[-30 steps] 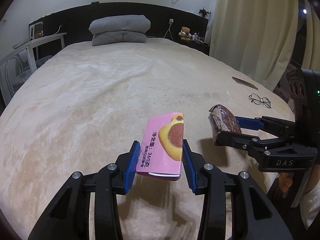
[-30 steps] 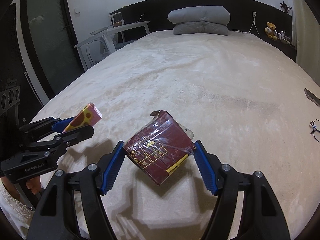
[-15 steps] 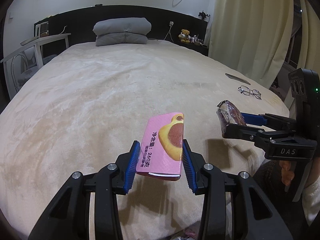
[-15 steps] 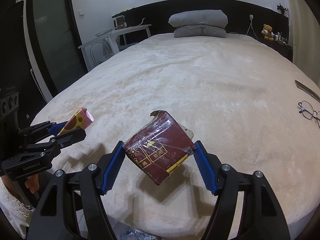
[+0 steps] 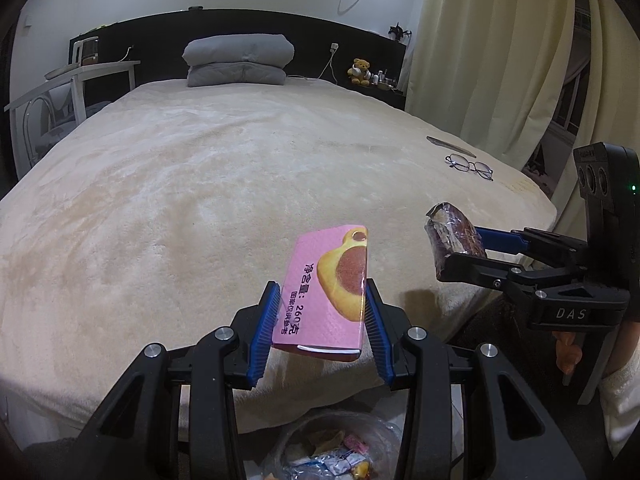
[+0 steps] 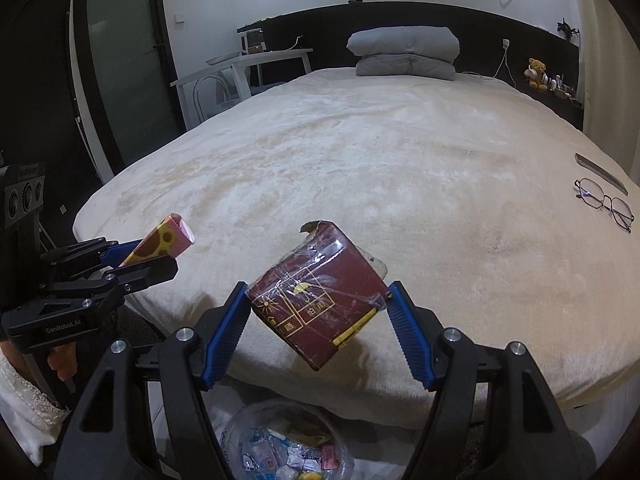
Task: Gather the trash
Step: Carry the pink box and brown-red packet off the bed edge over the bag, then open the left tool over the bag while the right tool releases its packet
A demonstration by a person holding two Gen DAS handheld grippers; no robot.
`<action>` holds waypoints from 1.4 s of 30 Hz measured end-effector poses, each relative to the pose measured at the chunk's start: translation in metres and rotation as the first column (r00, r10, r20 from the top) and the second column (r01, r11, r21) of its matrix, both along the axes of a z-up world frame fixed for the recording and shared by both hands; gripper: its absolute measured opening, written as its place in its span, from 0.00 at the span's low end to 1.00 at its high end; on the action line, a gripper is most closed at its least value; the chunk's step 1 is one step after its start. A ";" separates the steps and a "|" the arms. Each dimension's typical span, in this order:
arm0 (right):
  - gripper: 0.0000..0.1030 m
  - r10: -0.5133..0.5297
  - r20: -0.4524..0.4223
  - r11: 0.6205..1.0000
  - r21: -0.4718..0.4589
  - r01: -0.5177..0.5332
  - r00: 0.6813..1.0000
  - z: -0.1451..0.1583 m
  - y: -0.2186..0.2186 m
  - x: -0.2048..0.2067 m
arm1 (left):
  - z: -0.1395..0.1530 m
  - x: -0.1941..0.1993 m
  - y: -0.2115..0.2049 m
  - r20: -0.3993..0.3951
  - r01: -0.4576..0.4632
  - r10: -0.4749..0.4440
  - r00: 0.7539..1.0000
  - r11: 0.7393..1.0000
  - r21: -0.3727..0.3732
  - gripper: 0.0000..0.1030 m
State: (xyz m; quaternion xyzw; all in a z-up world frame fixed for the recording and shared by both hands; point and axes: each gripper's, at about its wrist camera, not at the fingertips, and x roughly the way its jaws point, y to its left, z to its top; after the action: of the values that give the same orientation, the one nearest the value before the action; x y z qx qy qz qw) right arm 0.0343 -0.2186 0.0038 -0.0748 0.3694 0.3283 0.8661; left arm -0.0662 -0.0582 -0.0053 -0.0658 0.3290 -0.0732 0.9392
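Note:
My left gripper (image 5: 322, 314) is shut on a pink snack box (image 5: 326, 294) and holds it in the air over the foot edge of the bed. It also shows in the right wrist view (image 6: 160, 240). My right gripper (image 6: 318, 312) is shut on a dark red box in torn clear wrap (image 6: 318, 294), also held above the bed's edge; it shows in the left wrist view (image 5: 452, 238). A clear-lined trash bin (image 5: 328, 450) with several wrappers stands on the floor below both grippers, also in the right wrist view (image 6: 284, 440).
The beige bed (image 5: 200, 200) fills the view. Glasses (image 5: 470, 166) and a dark flat object (image 5: 450, 146) lie near its right side. Grey pillows (image 5: 238, 60) sit at the head. A white desk (image 5: 72, 80) stands left, curtains (image 5: 480, 40) right.
Both grippers have drawn back from over the bed to its foot edge, still holding their boxes. The trash bin on the floor has come into view below them.

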 end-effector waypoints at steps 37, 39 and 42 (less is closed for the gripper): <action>0.67 -0.076 -0.534 0.979 -0.201 -0.039 0.842 -0.150 0.003 -0.024 | -0.186 -0.001 -0.040 -0.687 0.065 -0.110 0.718 0.994 -0.091 0.40; 0.67 -0.094 -0.560 0.972 -0.230 -0.045 0.823 -0.165 0.005 -0.022 | -0.202 0.005 -0.042 -0.716 0.063 -0.116 0.689 0.993 -0.100 0.40; 0.67 -0.122 -0.602 0.962 -0.269 -0.056 0.789 -0.188 0.004 -0.018 | -0.227 0.011 -0.046 -0.753 0.056 -0.127 0.646 0.991 -0.119 0.40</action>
State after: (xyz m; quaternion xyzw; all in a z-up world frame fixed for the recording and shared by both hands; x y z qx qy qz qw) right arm 0.0161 -0.2143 -0.1845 -0.0761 0.6728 0.2654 0.6864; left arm -0.0549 -0.1038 -0.2319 -0.1136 0.6907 -0.1002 0.7071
